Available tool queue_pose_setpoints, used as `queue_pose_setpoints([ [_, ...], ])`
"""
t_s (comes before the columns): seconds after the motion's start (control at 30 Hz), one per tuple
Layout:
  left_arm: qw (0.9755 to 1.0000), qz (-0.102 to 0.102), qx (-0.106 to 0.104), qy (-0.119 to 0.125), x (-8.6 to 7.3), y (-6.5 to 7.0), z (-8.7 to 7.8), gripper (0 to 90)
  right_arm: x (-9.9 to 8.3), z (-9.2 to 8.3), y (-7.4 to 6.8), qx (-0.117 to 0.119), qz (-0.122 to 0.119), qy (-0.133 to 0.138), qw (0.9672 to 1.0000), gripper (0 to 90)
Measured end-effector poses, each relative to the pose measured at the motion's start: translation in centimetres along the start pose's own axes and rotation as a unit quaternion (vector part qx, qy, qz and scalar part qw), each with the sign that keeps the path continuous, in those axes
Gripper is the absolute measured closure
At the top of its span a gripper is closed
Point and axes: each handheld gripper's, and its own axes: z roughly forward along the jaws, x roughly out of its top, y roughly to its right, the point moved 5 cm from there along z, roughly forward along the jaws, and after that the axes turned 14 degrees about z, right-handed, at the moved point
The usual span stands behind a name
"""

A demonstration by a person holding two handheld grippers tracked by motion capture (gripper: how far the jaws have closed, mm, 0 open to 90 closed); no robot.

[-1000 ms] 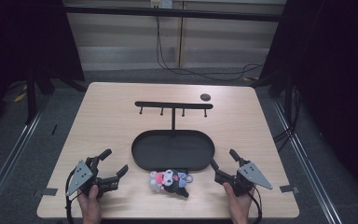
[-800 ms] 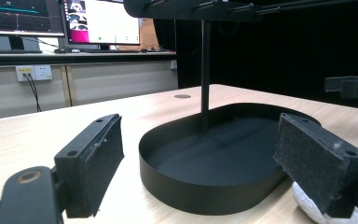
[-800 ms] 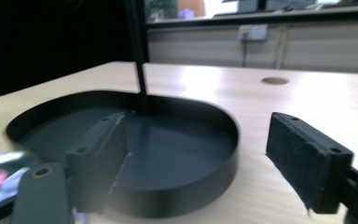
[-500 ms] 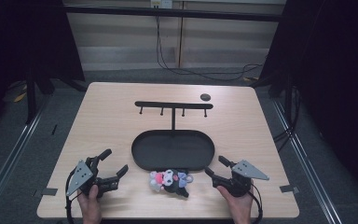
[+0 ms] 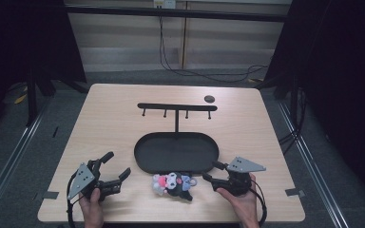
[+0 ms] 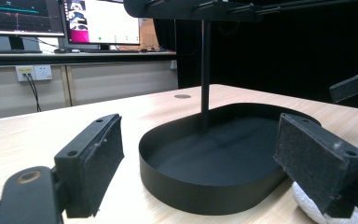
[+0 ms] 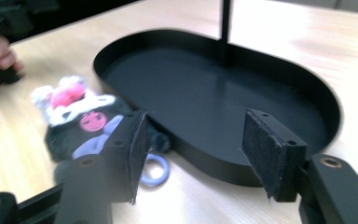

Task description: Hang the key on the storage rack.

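The right tongs [image 5: 208, 173] have been turned toward the small black-and-pink plush keychain toy [image 5: 173, 184], which lies just before the black oval metal tray [image 5: 176, 153]. Their jaws have just been narrowing, nothing pinched yet; a grasp seems imminent. The left tongs [image 5: 117, 165] are held spread.

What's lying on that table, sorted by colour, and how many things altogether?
Black: 2, the hook stand with its oval tray and a small round disc.
Black with pink and white: 1, a plush toy keychain.
Total: 3.
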Motion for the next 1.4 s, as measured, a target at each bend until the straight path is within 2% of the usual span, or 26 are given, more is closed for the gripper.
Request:
queue_pose_setpoints([
  [0.1, 1.0000, 0.000, 0.000, 0.000, 0.0, 0.0, 0.0, 15.2, 0.3, 0.4, -0.4, 0.008, -0.017, -0.030, 0.9994, 45.0],
  [0.17, 1.0000, 0.000, 0.000, 0.000, 0.0, 0.0, 0.0, 15.3, 0.4, 0.8, -0.7, 0.013, -0.017, -0.057, 0.9981, 43.8],
  [0.37, 1.0000, 0.000, 0.000, 0.000, 0.0, 0.0, 0.0, 15.2, 0.7, 1.3, -1.4, 0.035, -0.030, -0.126, 0.9910, 46.7],
  [0.43, 1.0000, 0.000, 0.000, 0.001, 0.0, 0.0, 0.0, 15.2, 0.6, 1.6, -1.7, 0.047, -0.040, -0.149, 0.9869, 49.1],
  [0.5, 1.0000, -0.001, -0.001, 0.000, 0.0, 0.0, 0.0, 15.2, 0.4, 1.9, -2.0, 0.050, -0.050, -0.175, 0.9821, 55.6],
  [0.57, 1.0000, -0.001, -0.001, 0.000, 0.0, 0.0, 0.0, 15.2, 0.2, 2.1, -2.1, 0.051, -0.056, -0.198, 0.9772, 56.8],
  [0.63, 1.0000, -0.001, -0.001, 0.000, 0.0, 0.0, 0.0, 15.2, 0.1, 2.4, -1.9, 0.061, -0.058, -0.224, 0.9711, 61.0],
  [0.73, 1.0000, -0.001, -0.001, 0.000, 0.0, 0.0, 0.0, 15.2, 0.1, 3.0, -1.7, 0.057, -0.069, -0.256, 0.9625, 65.4],
  [0.8, 1.0000, -0.001, -0.001, 0.000, 0.0, 0.0, 0.0, 15.2, -0.1, 3.6, -1.8, 0.054, -0.077, -0.282, 0.9547, 68.6],
  [0.87, 1.0000, -0.001, 0.000, 0.000, 0.0, 0.0, 0.0, 15.2, -0.2, 4.3, -1.8, 0.044, -0.090, -0.298, 0.9493, 71.3],
  [0.9, 1.0000, -0.001, -0.001, 0.000, 0.0, 0.0, 0.0, 15.2, -0.3, 4.5, -1.9, 0.047, -0.096, -0.309, 0.9449, 71.9],
  [0.97, 1.0000, -0.001, -0.001, 0.000, 0.0, 0.0, 0.0, 15.2, -0.5, 5.0, -2.0, 0.050, -0.103, -0.323, 0.9395, 72.4],
  [1.1, 1.0000, -0.001, -0.001, 0.000, 0.0, 0.0, 0.0, 15.2, -0.6, 5.3, -2.3, 0.058, -0.112, -0.342, 0.9312, 71.7],
  [1.17, 1.0000, -0.001, -0.001, 0.000, 0.0, 0.0, 0.0, 15.2, -0.6, 5.5, -2.3, 0.058, -0.114, -0.344, 0.9302, 70.1],
  [1.3, 1.0000, -0.001, -0.001, 0.000, 0.0, 0.0, 0.0, 15.2, -0.8, 5.7, -2.3, 0.061, -0.122, -0.354, 0.9251, 68.5],
  [1.4, 1.0000, -0.001, -0.001, 0.000, 0.0, 0.0, 0.0, 15.2, -0.9, 5.7, -2.3, 0.060, -0.124, -0.356, 0.9241, 68.4],
])
